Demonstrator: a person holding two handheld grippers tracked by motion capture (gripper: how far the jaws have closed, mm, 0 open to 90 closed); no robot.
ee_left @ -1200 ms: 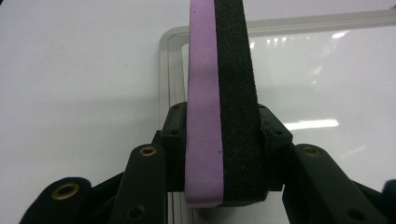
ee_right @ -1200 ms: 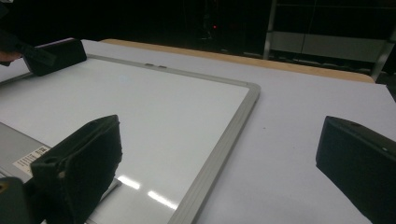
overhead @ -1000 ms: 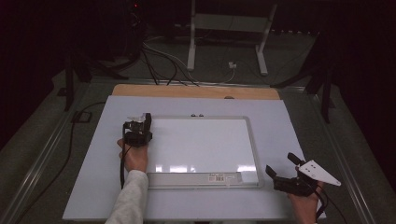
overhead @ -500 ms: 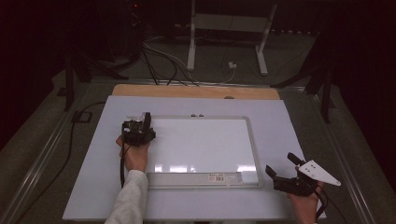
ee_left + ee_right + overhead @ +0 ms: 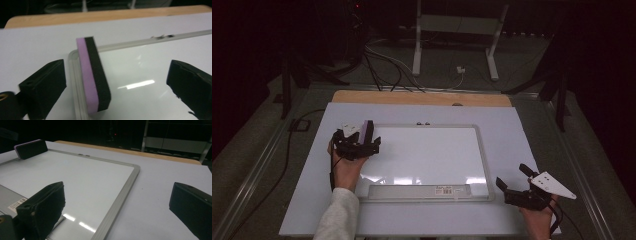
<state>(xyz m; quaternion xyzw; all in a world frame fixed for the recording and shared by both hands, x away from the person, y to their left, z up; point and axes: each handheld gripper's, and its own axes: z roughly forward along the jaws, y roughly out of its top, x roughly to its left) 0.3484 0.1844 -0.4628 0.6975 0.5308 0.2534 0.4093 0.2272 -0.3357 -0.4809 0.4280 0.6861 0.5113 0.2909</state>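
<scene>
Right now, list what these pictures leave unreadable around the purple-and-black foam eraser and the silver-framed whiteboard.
- Purple-and-black foam eraser: its underside is hidden in the left gripper view, so whether it rests on the silver-framed whiteboard frame or surface is unclear.
- White label on the whiteboard tray: print too small in the high view, cut by the edge in the right gripper view.
- Two small dark items on the top frame: too small to identify.
- Left gripper: jaws cut by the bottom edge.

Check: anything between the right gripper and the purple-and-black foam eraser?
Just bare whiteboard surface, per the high view. The eraser stands on edge at its far-left corner; the right gripper sits off its near-right corner.
</scene>
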